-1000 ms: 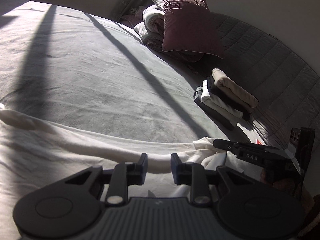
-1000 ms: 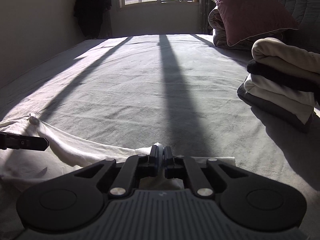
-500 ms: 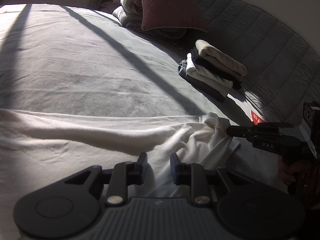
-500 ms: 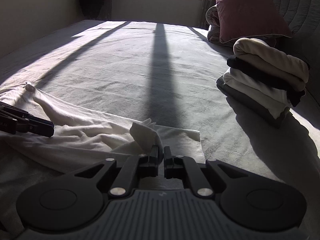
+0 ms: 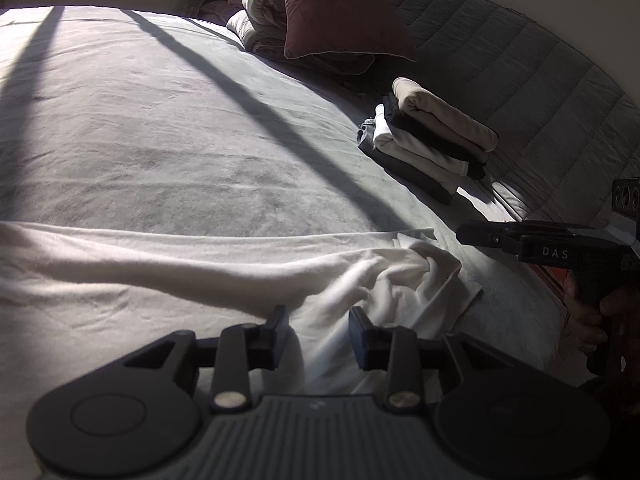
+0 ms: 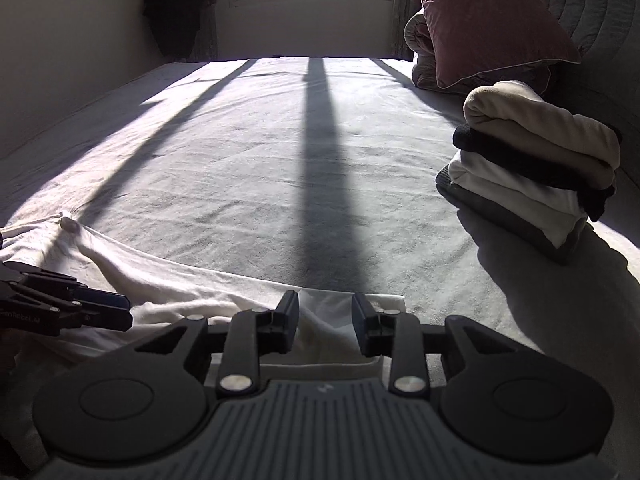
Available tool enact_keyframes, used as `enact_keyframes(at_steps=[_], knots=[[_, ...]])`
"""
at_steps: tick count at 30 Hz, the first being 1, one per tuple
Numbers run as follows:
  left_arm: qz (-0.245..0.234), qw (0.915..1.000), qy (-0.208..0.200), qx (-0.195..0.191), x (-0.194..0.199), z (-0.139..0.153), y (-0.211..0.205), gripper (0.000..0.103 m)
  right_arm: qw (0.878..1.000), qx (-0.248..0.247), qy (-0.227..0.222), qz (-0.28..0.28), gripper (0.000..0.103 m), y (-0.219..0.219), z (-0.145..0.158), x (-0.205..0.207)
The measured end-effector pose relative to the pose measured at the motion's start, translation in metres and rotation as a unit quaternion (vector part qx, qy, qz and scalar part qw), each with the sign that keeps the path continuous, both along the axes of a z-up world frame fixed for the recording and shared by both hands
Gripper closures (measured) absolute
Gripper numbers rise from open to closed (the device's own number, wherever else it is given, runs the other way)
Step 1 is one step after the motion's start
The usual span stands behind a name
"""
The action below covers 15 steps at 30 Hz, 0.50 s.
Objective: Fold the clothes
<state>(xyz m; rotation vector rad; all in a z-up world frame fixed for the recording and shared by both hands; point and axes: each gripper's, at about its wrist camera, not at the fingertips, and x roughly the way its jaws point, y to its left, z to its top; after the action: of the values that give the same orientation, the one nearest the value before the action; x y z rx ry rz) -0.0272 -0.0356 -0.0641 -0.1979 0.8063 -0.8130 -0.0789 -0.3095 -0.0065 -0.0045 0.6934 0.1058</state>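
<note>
1. White garment [image 5: 192, 280] lies spread and rumpled along the near edge of the grey bed [image 5: 180, 140].
2. Left tongs [image 5: 318, 334] hover apart over it.
3. Right tongs [image 6: 325, 320] also apart, over its corner.

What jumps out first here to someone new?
The white garment lying rumpled across the near edge of the bed, with both grippers open over it: left gripper, right gripper. Next, the neat stack of folded clothes at the right by the headboard, and the maroon pillow propped behind it. Long window shadows stripe the sunlit sheet.
</note>
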Motion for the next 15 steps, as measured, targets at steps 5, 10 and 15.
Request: enact_keyframes(at_steps=[5,10,15], knots=[[-0.007,0.9998,-0.003,-0.019,-0.002,0.008,0.003,0.064,1.0,-0.004,0.027,-0.006,0.069,0.01,-0.014,0.033],[-0.002,0.9992,-0.003,-0.041,0.001,0.017,0.014,0.064,0.998,0.004,0.064,-0.018,0.084,0.016,-0.03,0.052],[-0.001,0.9993,0.003,-0.038,0.004,0.017,0.014,0.064,0.997,0.012,0.06,-0.052,0.097,0.012,-0.029,0.051]])
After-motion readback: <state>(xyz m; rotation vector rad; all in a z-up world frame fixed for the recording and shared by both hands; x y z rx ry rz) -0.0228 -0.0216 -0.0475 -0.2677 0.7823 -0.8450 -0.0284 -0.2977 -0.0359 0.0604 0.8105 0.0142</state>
